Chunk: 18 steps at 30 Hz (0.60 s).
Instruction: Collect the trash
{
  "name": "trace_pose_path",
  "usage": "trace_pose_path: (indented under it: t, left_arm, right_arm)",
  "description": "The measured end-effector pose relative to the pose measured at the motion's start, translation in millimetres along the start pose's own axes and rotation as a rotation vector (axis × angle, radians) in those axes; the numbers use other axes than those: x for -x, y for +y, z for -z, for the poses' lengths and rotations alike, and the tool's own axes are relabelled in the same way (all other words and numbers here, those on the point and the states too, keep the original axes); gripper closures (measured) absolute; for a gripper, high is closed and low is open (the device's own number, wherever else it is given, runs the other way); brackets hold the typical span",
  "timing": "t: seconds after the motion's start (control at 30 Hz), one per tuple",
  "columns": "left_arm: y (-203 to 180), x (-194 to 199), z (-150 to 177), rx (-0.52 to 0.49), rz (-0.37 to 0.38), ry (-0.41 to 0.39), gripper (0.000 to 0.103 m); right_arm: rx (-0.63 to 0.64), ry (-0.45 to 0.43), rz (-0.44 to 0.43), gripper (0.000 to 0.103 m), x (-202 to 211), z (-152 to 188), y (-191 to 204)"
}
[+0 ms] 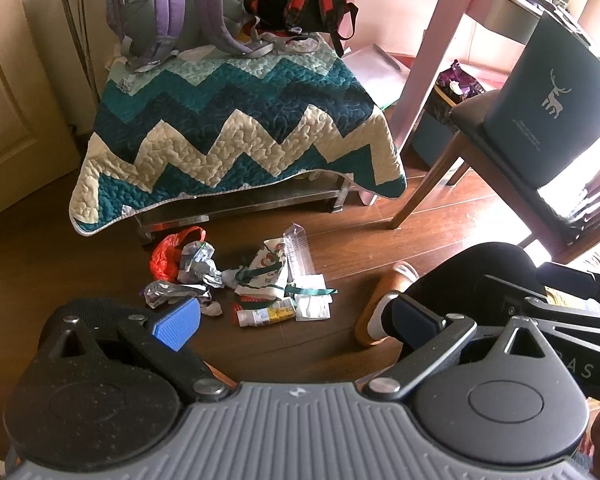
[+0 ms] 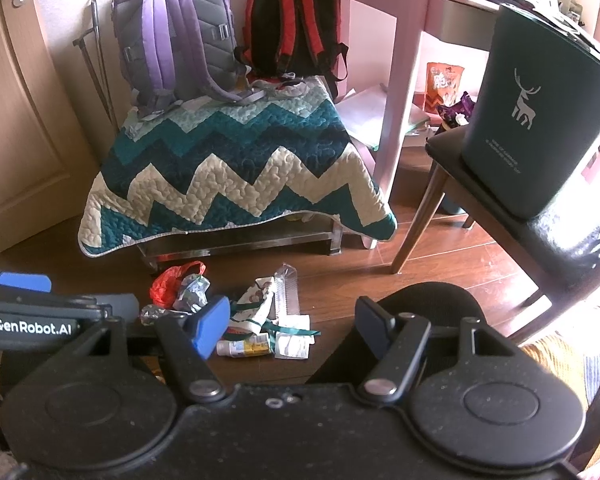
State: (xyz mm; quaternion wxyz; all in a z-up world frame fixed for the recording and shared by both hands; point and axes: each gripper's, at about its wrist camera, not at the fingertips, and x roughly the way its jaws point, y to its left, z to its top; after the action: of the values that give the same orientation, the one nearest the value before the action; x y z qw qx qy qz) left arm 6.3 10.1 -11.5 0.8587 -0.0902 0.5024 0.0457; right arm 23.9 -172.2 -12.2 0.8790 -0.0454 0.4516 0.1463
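A pile of trash (image 1: 256, 280) lies on the wooden floor in front of a quilt-covered bench: a red plastic bag (image 1: 172, 254), crumpled foil wrappers (image 1: 198, 266), printed paper, a clear plastic box (image 1: 298, 254) and a small white bottle (image 1: 264, 316). The pile also shows in the right wrist view (image 2: 252, 320). A dark green bin with a white deer (image 1: 556, 100) stands on a chair at the right; it also shows in the right wrist view (image 2: 536, 120). My left gripper (image 1: 296, 320) is open and empty above the pile. My right gripper (image 2: 292, 326) is open and empty above the pile.
A bench under a zigzag quilt (image 1: 236, 136) carries a purple backpack (image 2: 176, 40) and a red backpack (image 2: 296, 28). A pink table leg (image 1: 428, 64) and the dark chair (image 2: 500, 208) stand at the right. A foot in a brown slipper (image 1: 384, 304) rests beside the pile.
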Motion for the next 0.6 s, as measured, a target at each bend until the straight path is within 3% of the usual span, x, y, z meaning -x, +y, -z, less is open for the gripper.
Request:
trace_pose_path:
  t: [0.23, 0.6]
  left_arm:
    - [3.0, -14.9, -21.1, -0.003, -0.009, -0.009, 0.0]
    - [60.6, -110.7, -55.9, 0.057, -0.031, -0.029, 0.0]
  right_arm:
    - [0.05, 0.0, -0.003, 0.034, -23.1, -17.3, 1.4]
    - [0.082, -0.025, -0.063, 0.034, -121.8, -50.3, 5.9]
